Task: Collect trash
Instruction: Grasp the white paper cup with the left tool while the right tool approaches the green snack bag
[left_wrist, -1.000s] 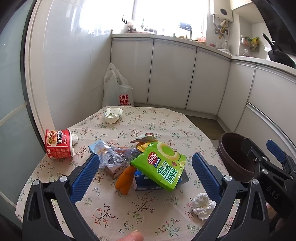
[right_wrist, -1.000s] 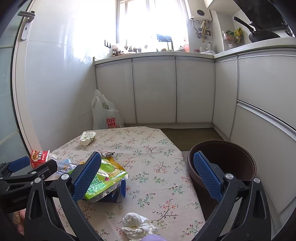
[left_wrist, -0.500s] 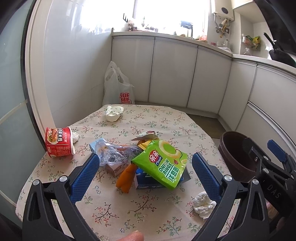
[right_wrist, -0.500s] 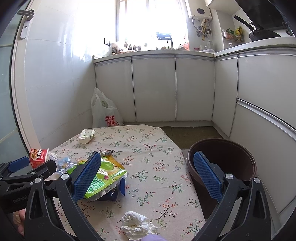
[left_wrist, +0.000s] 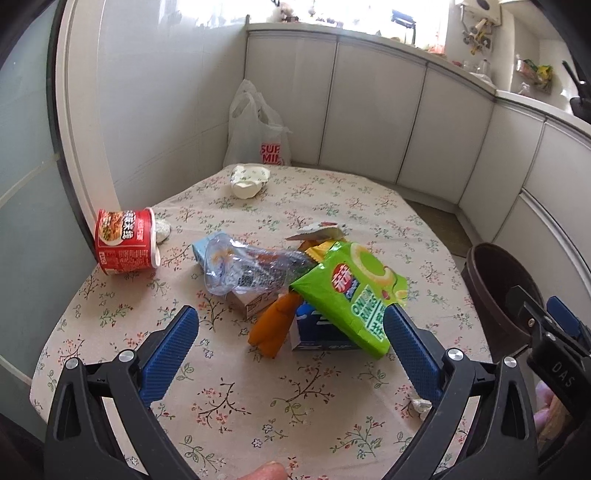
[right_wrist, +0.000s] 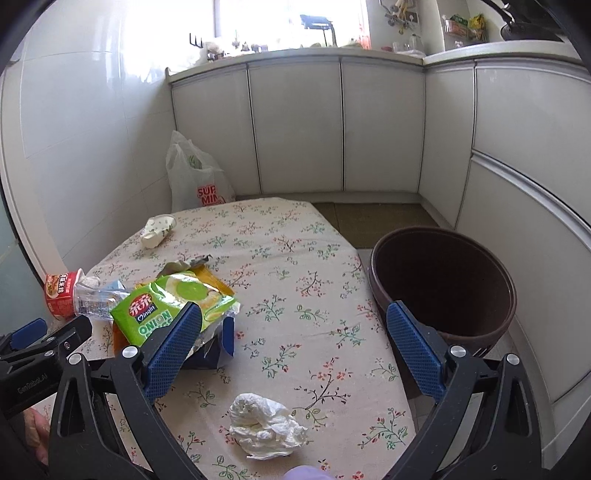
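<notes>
A heap of trash lies mid-table: a green onion-rings bag (left_wrist: 354, 291) (right_wrist: 166, 306), a crushed clear bottle (left_wrist: 247, 266), an orange wrapper (left_wrist: 275, 325) and a blue carton (left_wrist: 317, 332). A red noodle cup (left_wrist: 123, 240) (right_wrist: 61, 291) lies on its side at the left edge. A crumpled white tissue (right_wrist: 264, 424) sits near the front. My left gripper (left_wrist: 291, 347) is open just short of the heap. My right gripper (right_wrist: 295, 343) is open above the tissue, empty. A brown bin (right_wrist: 443, 284) (left_wrist: 498, 288) stands at the table's right.
A crushed white paper cup (left_wrist: 247, 181) (right_wrist: 157, 229) lies at the far side of the floral tablecloth (right_wrist: 295, 258). A white plastic shopping bag (left_wrist: 258, 136) stands on the floor beyond. White cabinets (right_wrist: 369, 129) line the back and right.
Both grippers have tilted down and moved in toward the table; the trash heap and tissue appear larger and nearer. Both stay open.
</notes>
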